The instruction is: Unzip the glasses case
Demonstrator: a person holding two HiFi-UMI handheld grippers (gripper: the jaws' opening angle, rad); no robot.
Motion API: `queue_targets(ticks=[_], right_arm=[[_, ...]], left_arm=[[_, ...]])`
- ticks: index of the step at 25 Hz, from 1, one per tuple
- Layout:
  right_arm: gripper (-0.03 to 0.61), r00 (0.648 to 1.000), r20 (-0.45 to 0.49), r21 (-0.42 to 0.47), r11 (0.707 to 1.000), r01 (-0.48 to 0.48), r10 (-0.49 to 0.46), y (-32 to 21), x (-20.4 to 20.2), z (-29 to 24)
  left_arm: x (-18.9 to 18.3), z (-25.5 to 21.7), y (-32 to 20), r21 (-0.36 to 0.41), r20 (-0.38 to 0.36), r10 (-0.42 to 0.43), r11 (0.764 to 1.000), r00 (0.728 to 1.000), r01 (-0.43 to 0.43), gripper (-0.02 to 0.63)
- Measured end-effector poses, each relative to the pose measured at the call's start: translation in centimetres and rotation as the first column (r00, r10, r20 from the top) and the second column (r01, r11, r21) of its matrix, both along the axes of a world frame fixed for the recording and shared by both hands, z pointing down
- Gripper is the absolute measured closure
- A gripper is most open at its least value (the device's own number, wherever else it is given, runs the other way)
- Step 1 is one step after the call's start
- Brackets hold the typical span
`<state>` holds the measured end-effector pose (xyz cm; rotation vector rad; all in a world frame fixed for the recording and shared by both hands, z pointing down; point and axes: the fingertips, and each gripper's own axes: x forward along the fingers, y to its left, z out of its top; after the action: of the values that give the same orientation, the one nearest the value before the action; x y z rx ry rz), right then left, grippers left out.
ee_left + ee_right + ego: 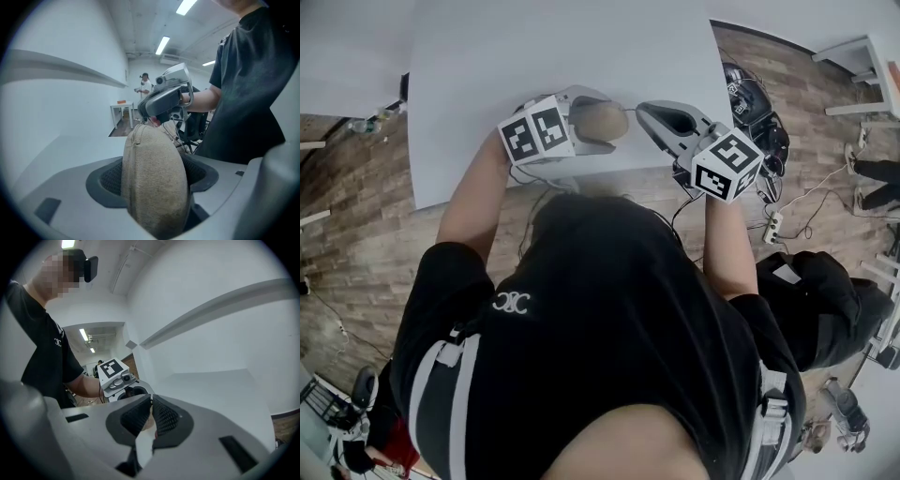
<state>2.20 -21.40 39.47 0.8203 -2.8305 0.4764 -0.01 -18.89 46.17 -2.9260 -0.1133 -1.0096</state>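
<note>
A tan fabric glasses case [595, 120] hangs above the white table [487, 56], with my left gripper [614, 122] shut on its two broad sides. In the left gripper view the case [154, 187] stands on edge between the dark pads [105, 180], its zipper seam running up over the top. My right gripper [639, 111] comes in from the right, and its tips [157, 117] meet the case's far end. Its jaws are shut on a small reddish zipper pull [153, 122]. In the right gripper view the right gripper [151, 404] has its pads pressed together, and the left gripper [119, 380] faces it.
The table's near edge [581, 183] runs just below both grippers. On the wooden floor to the right lie cables and a power strip [773, 227], black equipment [750, 94] and a dark bag [825, 300]. A person [145, 84] stands far back in the room.
</note>
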Motion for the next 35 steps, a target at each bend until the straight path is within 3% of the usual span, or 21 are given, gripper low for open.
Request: queue_targets(ticks=[5,9,13,17,25,29,35], right_arm=[[0.551,1.000,-0.015,0.007,1.000,-0.007,0.007,-0.2,-0.1,0.1],[0.551,1.000,0.000,-0.005,1.000,-0.007,0.007,-0.3,0.0,0.3],[0.552,1.000,0.009,-0.015,1.000,0.001,-0.001,0.0,0.0,0.4],[0.552,1.000,0.020,-0.025,1.000,0.016,-0.015,0.1,-0.6,0.6],[0.553,1.000,-0.001,-0.050,0.999,0.020,-0.020,0.4,-0.7,1.6],[0.554,1.000,0.003,-0.072,0.997,0.021,-0.020,0.8,-0.9,2.2],[0.554,0.999,-0.032,-0.081,0.997,0.018,-0.020,1.1,-1.2,3.1]], left_arm=[[-0.5,-0.9,-0.8,-0.127,-0.105,-0.075,0.990,0.992,0.062,0.265],[-0.4,-1.2,-1.1,-0.190,-0.149,-0.110,0.978,0.983,0.080,0.265],[-1.1,-2.7,-1.9,-0.315,-0.255,-0.200,0.942,0.946,0.114,0.265],[-1.6,-3.1,-2.5,-0.396,-0.311,-0.256,0.910,0.915,0.120,0.265],[-1.4,-2.8,-2.9,-0.483,-0.342,-0.316,0.867,0.885,0.123,0.264],[-1.6,-2.9,-3.6,-0.549,-0.386,-0.378,0.827,0.841,0.120,0.264],[-1.5,-2.3,-4.8,-0.653,-0.427,-0.491,0.749,0.760,0.116,0.264]])
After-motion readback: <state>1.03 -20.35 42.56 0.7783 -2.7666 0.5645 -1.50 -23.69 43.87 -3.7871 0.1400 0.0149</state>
